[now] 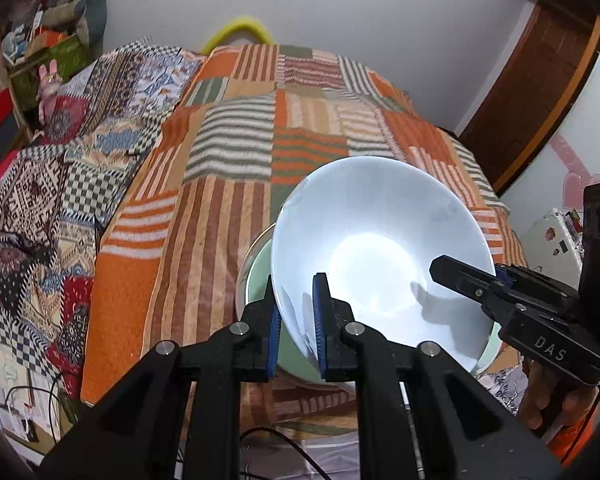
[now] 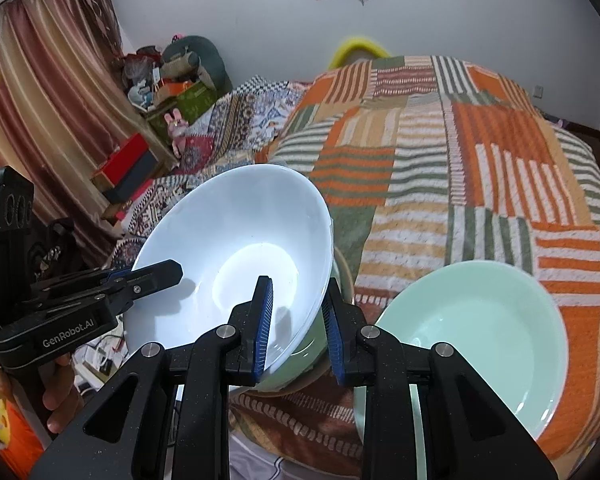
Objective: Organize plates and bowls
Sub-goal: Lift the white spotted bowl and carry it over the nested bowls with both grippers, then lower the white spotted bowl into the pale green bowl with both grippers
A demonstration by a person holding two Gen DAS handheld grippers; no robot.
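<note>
White bowl (image 1: pixel 380 248): tilted, held over the bed, its rim clamped between the blue pads of the left gripper (image 1: pixel 296 320) on the near left side. Right gripper (image 1: pixel 460 276): black, marked "DAS", closed on the bowl's right rim, a hand (image 1: pixel 552 396) beneath it. Pale green bowl (image 1: pixel 260 280): directly under the white one, partly hidden. Patchwork blanket (image 1: pixel 236 152): orange, green and cream stripes, covering the bed. Patterned quilt (image 1: pixel 60 184): bunched along the left side.
</note>
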